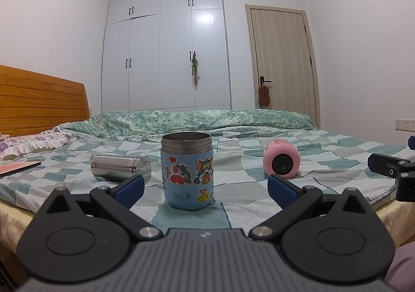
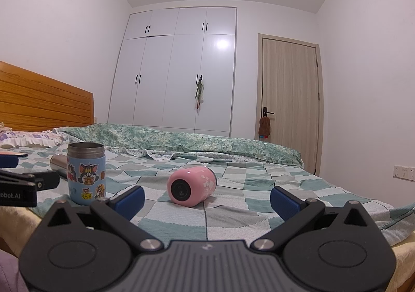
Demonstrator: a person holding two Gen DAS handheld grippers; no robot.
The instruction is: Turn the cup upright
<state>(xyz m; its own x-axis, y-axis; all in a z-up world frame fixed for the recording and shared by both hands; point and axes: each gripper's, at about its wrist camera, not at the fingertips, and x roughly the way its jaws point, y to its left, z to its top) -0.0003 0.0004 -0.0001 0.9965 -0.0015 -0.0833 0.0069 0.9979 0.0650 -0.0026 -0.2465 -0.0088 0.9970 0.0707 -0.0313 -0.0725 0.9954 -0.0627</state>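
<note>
Both jaws are spread wide, nothing held. The left gripper is lined up on the upright blue cartoon cup, center frame; the right gripper on the tipped pink cup. A ribbed steel cup lying sideways is seen clearly only at left-view center-left, all on checked bedding.

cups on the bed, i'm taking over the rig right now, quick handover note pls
Left gripper: open, empty, facing the blue cartoon cup.
Right gripper: open, empty, facing the pink cup.
Done: blue cartoon cup stands upright, mouth up, on the checked bedsheet.
Left: pink cup lies on its side, base toward the camera; steel cup also lies on its side behind the blue one.
</note>
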